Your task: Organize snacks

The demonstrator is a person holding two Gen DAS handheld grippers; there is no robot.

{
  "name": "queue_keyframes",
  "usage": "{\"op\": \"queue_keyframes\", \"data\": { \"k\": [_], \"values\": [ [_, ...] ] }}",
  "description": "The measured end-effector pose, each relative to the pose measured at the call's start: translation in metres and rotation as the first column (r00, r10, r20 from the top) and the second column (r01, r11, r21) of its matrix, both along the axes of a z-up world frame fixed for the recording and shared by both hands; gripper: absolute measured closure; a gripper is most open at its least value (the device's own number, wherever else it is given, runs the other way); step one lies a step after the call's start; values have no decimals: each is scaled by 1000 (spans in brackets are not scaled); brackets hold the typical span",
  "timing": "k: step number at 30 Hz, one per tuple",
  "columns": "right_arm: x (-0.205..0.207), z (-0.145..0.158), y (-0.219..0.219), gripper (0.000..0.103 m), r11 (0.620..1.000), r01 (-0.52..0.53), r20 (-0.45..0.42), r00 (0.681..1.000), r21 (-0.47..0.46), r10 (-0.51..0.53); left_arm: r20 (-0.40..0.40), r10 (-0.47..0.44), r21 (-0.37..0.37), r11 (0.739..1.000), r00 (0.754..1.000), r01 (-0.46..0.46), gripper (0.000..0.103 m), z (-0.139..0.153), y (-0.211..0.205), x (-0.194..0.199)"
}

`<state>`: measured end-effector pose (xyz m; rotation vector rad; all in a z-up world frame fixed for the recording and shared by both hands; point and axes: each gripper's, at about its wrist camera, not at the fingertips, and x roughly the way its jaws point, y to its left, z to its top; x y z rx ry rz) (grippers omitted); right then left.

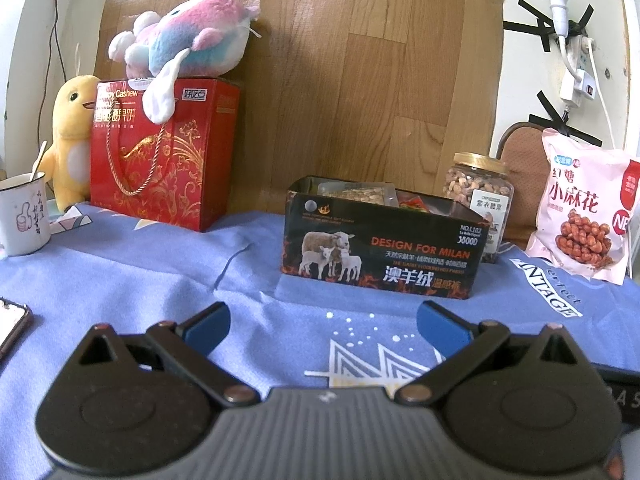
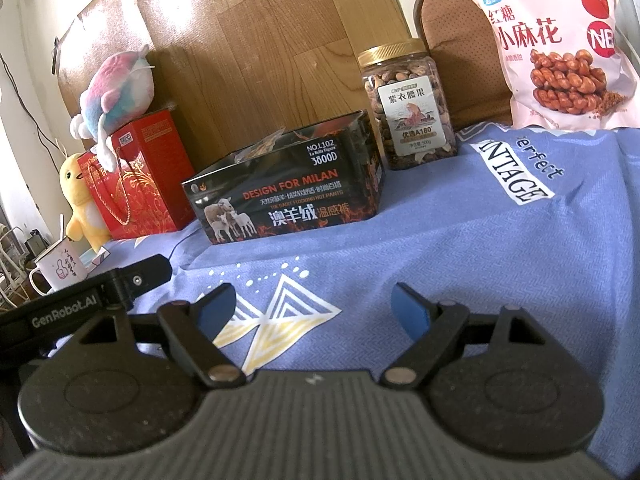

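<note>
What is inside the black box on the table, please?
The black box is open-topped. Above its rim show a clear packet of pale nuts or seeds and something red. The walls hide everything lower, so how full it is cannot be told.

Blue cloth [image 1: 140, 280] on surface: black box [image 1: 380, 256], nut jar [image 2: 408, 104], pink bag [image 2: 560, 48], red box [image 1: 160, 152], mug [image 1: 24, 216], prob. phone [image 1: 12, 324].

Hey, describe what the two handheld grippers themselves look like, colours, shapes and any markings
Both match: the left gripper and right gripper each have a ribbed grey body, two round black discs, black linkage bars with metal rivets, and blue fingers. In the right wrist view, the left gripper's black side reads "GenRobot.AI" in white. No cables or sleeves show.
</note>
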<state>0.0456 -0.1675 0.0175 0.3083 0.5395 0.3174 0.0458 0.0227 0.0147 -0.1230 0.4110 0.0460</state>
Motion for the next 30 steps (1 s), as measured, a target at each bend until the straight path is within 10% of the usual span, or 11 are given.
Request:
{"op": "queue_keyframes", "data": {
  "k": [30],
  "values": [
    [-8,5,0,16,1000,5,58,998,-14,-4,-129,74,82,995,989,-64,0,0,2,6]
  ]
}}
